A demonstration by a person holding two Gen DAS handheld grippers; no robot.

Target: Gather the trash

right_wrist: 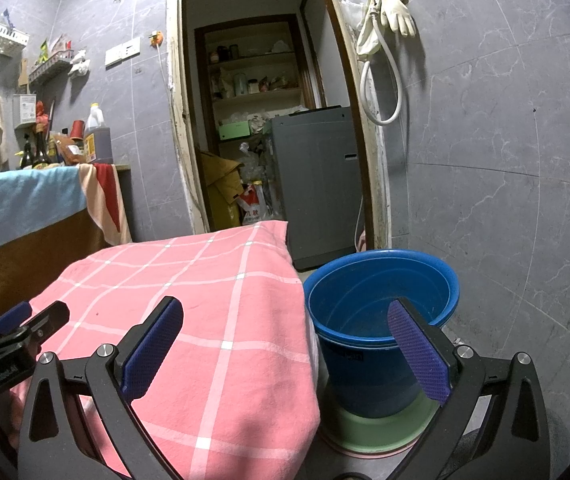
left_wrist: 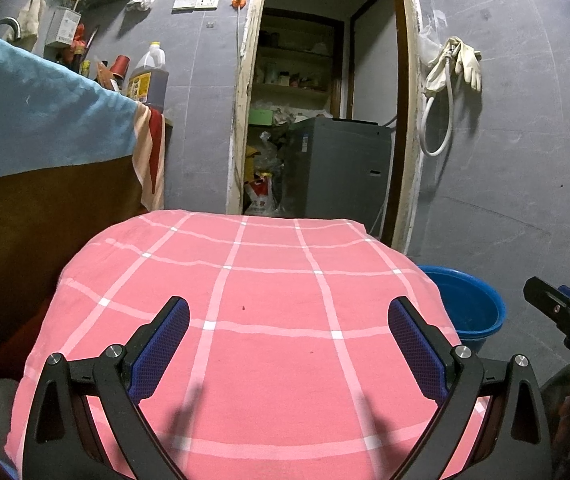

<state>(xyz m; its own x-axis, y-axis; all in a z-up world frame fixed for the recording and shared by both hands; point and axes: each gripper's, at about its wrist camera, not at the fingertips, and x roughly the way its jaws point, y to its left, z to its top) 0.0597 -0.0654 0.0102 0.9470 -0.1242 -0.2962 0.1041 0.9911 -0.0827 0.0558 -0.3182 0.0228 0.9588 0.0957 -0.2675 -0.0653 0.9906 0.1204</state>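
Observation:
A pink checked cloth (left_wrist: 245,320) covers a table in front of me; only a tiny dark speck (left_wrist: 241,307) lies on it. My left gripper (left_wrist: 289,312) hovers open above the cloth, nothing between its blue pads. My right gripper (right_wrist: 285,312) is open too, over the cloth's right edge (right_wrist: 245,320) and the blue bucket (right_wrist: 381,300) on the floor. The bucket looks empty and shows in the left wrist view (left_wrist: 465,304) past the table's right side. Each gripper appears in the other's view: the right one (left_wrist: 565,320), the left one (right_wrist: 17,328).
The bucket sits on a green and pink round base (right_wrist: 381,432). Behind the table a doorway (left_wrist: 325,100) opens onto a grey appliance (left_wrist: 337,168) and shelves. A counter under a blue towel (left_wrist: 37,120) with bottles stands at left. Gloves and a hose (right_wrist: 385,40) hang on the grey wall.

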